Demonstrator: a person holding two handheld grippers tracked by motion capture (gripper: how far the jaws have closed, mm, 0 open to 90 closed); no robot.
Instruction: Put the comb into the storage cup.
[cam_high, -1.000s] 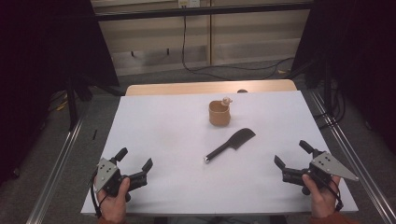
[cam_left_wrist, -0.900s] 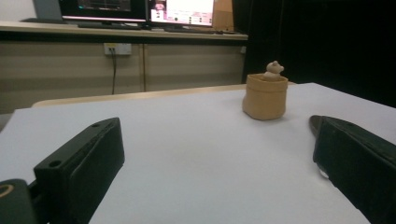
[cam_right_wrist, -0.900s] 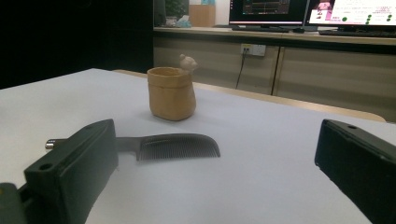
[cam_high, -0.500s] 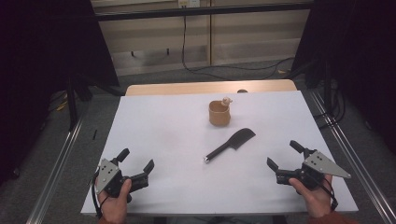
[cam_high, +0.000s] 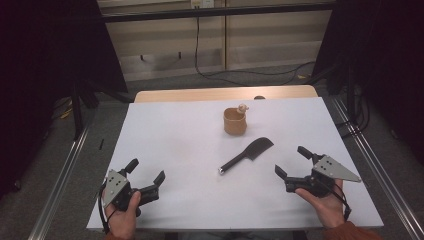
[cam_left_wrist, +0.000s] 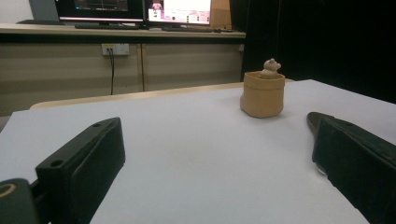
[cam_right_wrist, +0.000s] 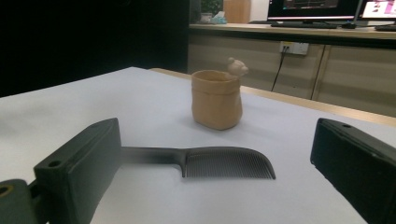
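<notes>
A black comb (cam_high: 247, 155) lies flat at the table's centre right, handle toward the near left; the right gripper view shows its toothed end (cam_right_wrist: 224, 163) close ahead. Behind it stands a small tan pot (cam_high: 234, 121) with a tiny bear figure on its rim, also seen as the pot (cam_right_wrist: 217, 98) and the pot (cam_left_wrist: 263, 93). My right gripper (cam_high: 292, 162) is open just right of the comb, nothing between its jaws. Near the front left corner my left gripper (cam_high: 145, 170) is open and empty, resting by the table edge.
The white table top (cam_high: 180, 140) has a wooden strip (cam_high: 225, 93) along its far edge. Metal rails (cam_high: 60, 175) run along both sides on the floor. Monitors and a cabinet with a wall socket (cam_left_wrist: 114, 48) stand beyond the table.
My right gripper has moved left and slightly forward, closer to the comb. The left gripper has hardly moved. Comb and pot are where they were.
</notes>
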